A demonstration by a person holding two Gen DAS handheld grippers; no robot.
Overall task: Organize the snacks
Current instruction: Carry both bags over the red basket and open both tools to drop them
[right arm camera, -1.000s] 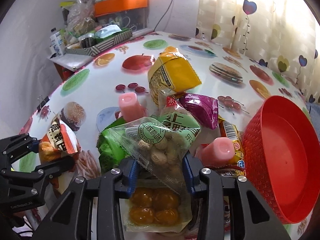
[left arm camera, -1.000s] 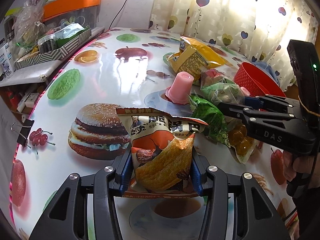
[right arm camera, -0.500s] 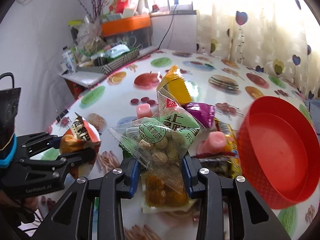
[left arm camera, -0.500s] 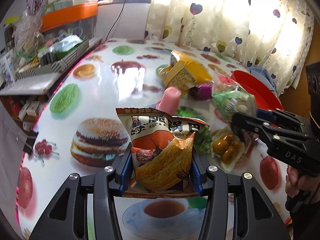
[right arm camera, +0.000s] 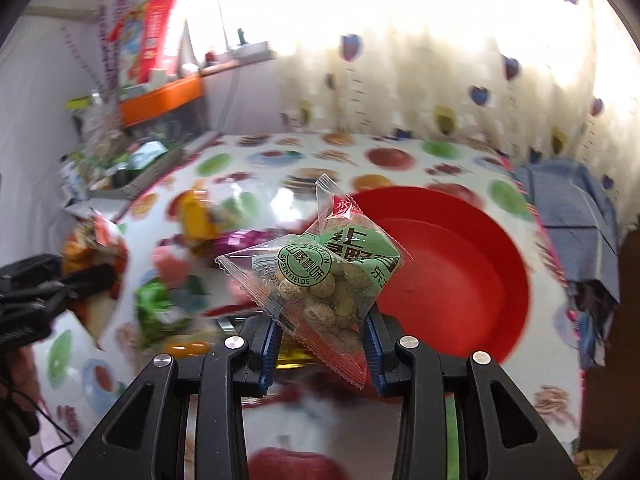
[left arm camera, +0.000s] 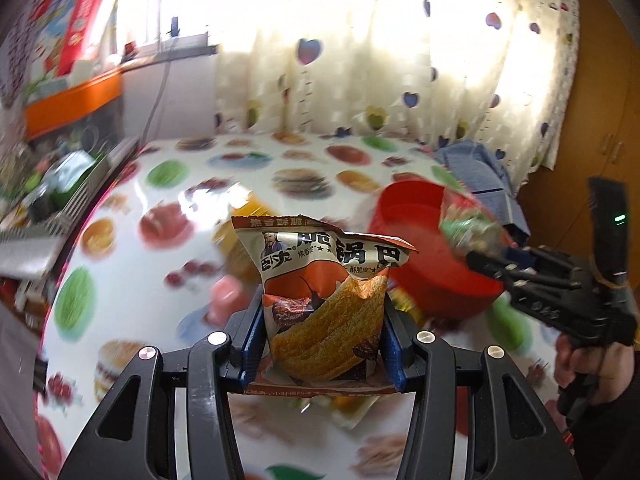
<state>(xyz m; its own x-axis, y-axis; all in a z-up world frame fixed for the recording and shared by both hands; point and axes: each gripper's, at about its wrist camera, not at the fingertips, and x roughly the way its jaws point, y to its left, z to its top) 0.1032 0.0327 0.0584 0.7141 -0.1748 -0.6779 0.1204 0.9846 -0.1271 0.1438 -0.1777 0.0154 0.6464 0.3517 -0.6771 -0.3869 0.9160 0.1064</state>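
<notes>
Both bags came up off the table w/ my hands & now hang nearer the red bowl [right arm camera: 460, 272]. My chip bag [left arm camera: 326, 308] stands tall, top edge up, squeezed between the blue pads of my left gripper [left arm camera: 322, 354]. My nut bag [right arm camera: 320, 280] is tipped, one corner up, one down, pinched tight in my right gripper [right arm camera: 320, 348], in front of the bowl. Other snacks [right arm camera: 172, 280] lie blurry on the fruit tablecloth [left arm camera: 120, 264] below, left of the bowl.
</notes>
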